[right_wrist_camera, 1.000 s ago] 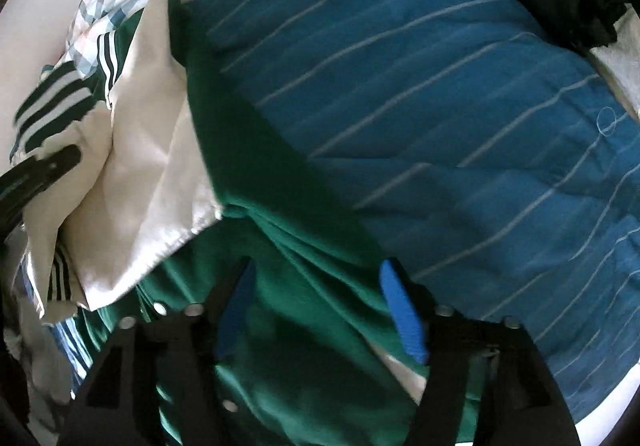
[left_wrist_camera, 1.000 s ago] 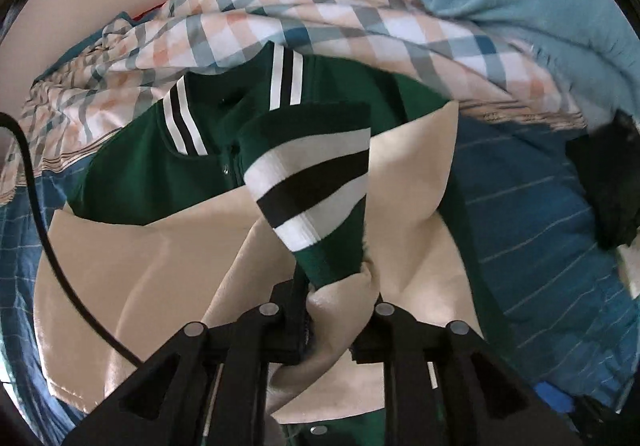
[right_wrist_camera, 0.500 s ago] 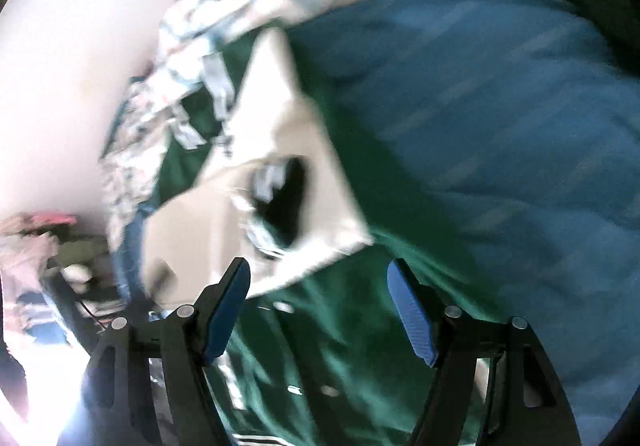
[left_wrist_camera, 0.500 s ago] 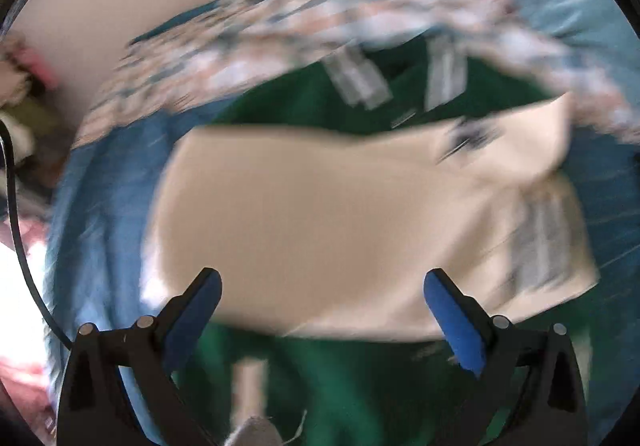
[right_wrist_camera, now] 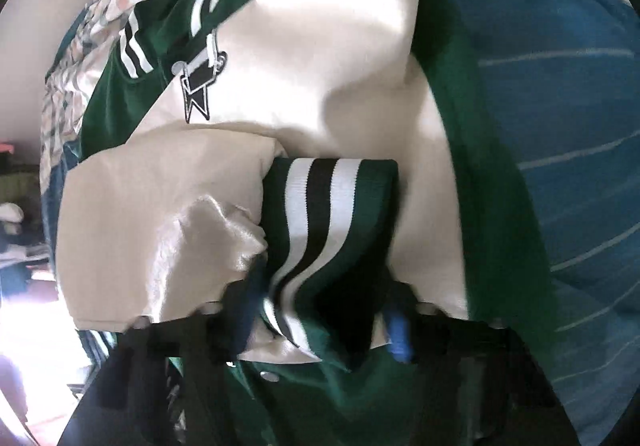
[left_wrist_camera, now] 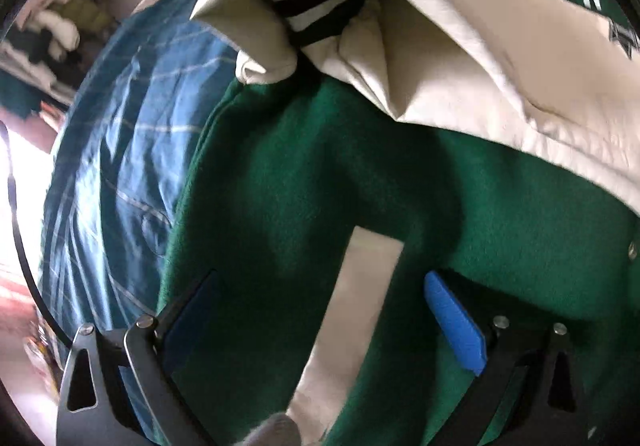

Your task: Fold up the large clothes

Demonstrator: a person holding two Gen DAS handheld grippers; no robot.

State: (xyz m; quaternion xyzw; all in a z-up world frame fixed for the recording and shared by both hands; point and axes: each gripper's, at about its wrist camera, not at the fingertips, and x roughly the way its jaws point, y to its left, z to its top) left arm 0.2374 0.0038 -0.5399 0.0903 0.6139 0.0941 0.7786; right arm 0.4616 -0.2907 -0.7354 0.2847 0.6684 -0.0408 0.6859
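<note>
Blurred beyond telling whether clamped or merely straddling the striped cuff (right_wrist_camera: 320, 230): right gripper (right_wrist_camera: 320, 322) fingers; below that cuff, cut off by the frame edge: green jacket (right_wrist_camera: 340, 398) hem.

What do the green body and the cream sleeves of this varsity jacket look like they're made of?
Green jacket body: matte, slightly fuzzy, probably wool or felt-like cloth. Cream sleeves: smooth with a soft sheen and crisp creases, likely faux leather or satin; can't tell which. Striped cuff: ribbed knit.

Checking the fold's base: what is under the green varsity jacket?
The blue striped bedsheet shows around the green varsity jacket; anything directly beneath it is covered.
</note>
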